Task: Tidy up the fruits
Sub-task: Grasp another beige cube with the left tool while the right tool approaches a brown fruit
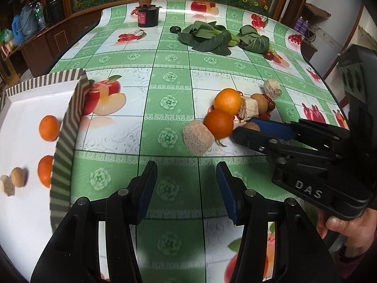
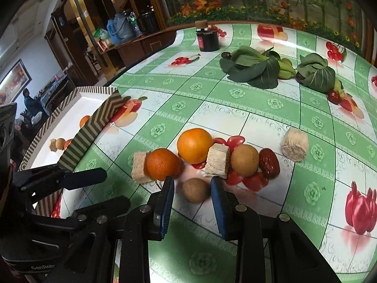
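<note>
While right tongs (image 2: 192, 188) straddle small round brown fruit (image 2: 196, 190) ungripped, closing risks nudging dimpled orange tangerine (image 2: 162, 164) at ten o'clock; left tongs (image 1: 186, 176) gape, empty.

We face a table (image 2: 271, 118). To our left on it sits a tray (image 2: 94, 122) with two oranges (image 1: 49, 127) and a few smaller pieces inside. Ahead lies a cluster (image 2: 200, 158) of fruit and cut chunks, touching one another. One small round fruit (image 2: 196, 190) lies nearest us, between the right gripper's (image 2: 192, 188) fingers. Far behind lie leafy greens (image 2: 254, 67), with a jar (image 2: 208, 40) to their left.
</note>
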`<state>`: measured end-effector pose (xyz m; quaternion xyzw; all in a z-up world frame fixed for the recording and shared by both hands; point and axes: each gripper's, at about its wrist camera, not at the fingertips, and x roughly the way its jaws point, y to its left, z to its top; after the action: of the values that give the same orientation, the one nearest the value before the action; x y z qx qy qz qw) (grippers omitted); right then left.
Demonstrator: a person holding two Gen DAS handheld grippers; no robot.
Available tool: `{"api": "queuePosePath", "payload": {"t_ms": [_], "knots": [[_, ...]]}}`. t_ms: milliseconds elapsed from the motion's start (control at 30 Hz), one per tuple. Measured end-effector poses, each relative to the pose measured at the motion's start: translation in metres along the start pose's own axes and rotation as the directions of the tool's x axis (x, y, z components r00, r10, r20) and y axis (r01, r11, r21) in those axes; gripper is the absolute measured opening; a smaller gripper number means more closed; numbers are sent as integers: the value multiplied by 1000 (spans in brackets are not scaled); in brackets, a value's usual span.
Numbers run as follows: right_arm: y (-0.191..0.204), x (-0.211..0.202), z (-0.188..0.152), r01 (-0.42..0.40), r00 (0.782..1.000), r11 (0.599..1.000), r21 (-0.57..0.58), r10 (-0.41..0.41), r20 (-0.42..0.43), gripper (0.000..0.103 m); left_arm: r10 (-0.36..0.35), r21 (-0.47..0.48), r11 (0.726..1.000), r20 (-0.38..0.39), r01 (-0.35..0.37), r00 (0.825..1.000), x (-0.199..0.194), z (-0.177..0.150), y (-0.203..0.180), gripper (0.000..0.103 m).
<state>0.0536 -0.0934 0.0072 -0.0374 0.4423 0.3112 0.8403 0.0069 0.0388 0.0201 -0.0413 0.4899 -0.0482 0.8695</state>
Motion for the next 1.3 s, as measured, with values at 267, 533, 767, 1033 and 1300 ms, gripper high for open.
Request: {"api": "queuePosePath", "payload": {"t_ms": [267, 533, 767, 1033, 1300], "knots": [[-11, -8, -5, -17, 1000, 999, 30, 17, 3, 26, 9, 5, 1000, -1, -9, 1000, 13, 11, -6, 51], [-14, -8, -6, -45, 999, 998, 37, 45, 1, 26, -23, 27, 999, 31, 22, 999, 18, 18, -8, 39], [-11, -11, -8, -53, 999, 998, 33, 53, -5, 26, -31, 35, 999, 39, 30, 999, 15, 12, -8, 28], [3, -32, -15, -52, 998, 998, 18, 52, 37, 26, -46, 10, 999, 69, 46, 997, -6, -4, -1, 28], [-5, -27, -20, -38, 999, 997, 70, 36, 33, 26, -59, 9, 998, 88, 58, 994, -28, -17, 2, 28]]}}
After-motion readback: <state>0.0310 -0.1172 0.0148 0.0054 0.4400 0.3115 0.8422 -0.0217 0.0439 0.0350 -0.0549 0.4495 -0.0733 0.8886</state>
